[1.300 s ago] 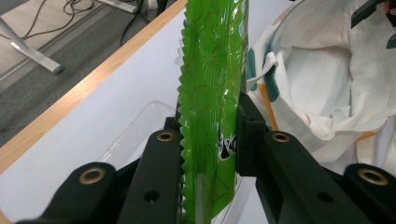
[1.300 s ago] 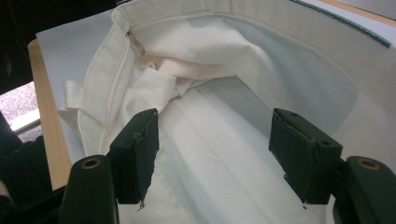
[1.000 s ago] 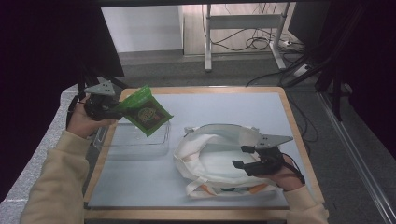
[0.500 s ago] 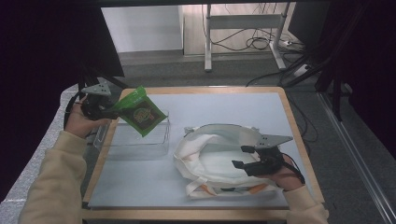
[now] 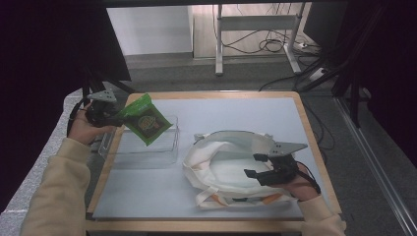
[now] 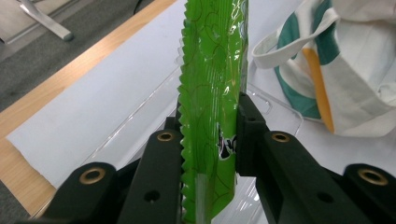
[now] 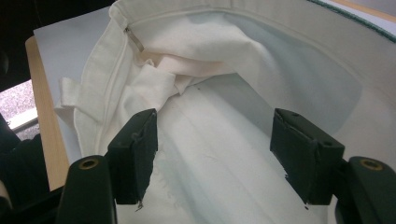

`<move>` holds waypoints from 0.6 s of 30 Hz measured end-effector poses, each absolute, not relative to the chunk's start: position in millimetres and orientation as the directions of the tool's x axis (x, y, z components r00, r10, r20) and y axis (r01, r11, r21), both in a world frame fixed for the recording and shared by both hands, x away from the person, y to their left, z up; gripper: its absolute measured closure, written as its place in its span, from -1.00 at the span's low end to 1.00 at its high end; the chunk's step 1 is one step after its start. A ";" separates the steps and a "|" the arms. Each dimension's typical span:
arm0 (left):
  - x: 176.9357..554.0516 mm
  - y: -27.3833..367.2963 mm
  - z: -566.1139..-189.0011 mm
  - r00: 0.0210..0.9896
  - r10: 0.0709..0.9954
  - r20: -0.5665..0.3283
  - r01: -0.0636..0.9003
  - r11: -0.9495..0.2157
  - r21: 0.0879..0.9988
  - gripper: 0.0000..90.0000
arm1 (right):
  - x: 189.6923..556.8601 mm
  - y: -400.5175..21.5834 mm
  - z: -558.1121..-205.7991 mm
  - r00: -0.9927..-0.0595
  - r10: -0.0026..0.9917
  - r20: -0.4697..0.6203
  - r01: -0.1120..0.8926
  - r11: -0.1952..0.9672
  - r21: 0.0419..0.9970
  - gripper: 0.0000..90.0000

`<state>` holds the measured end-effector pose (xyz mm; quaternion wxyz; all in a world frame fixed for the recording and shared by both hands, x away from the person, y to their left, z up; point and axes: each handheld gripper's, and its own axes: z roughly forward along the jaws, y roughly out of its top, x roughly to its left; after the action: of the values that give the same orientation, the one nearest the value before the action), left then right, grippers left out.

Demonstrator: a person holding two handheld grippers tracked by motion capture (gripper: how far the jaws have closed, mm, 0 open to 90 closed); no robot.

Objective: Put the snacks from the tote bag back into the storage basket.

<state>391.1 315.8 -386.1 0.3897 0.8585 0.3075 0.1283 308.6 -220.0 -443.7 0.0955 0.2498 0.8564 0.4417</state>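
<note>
My left gripper is shut on a green snack packet, at the table's left edge. The packet hangs tilted over a clear plastic container. In the left gripper view the black pads squeeze the packet edge-on, with the container below. A white tote bag with teal and orange trim lies open at the right. My right gripper rests at its right rim with its jaws wide apart. In the right gripper view that gripper looks into the bag's white lining, and nothing is pinched.
A pale grey mat covers the wooden table. The tote bag lies to the right of the container. Beyond the far edge stand a metal desk frame and floor cables.
My left gripper has carried the green packet slightly left and down, closer over the clear container. The right gripper and the bag have stayed put.
</note>
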 end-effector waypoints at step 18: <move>415.3 305.1 -415.7 0.798 0.602 -0.035 0.473 -0.589 0.655 0.69 | 309.6 -220.1 -445.0 -0.856 0.514 0.061 0.348 0.486 0.802 -0.29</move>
<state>415.3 305.1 -415.7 0.3368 0.8862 0.3034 0.0957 309.6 -220.1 -445.0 0.0938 0.2516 0.8567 0.4404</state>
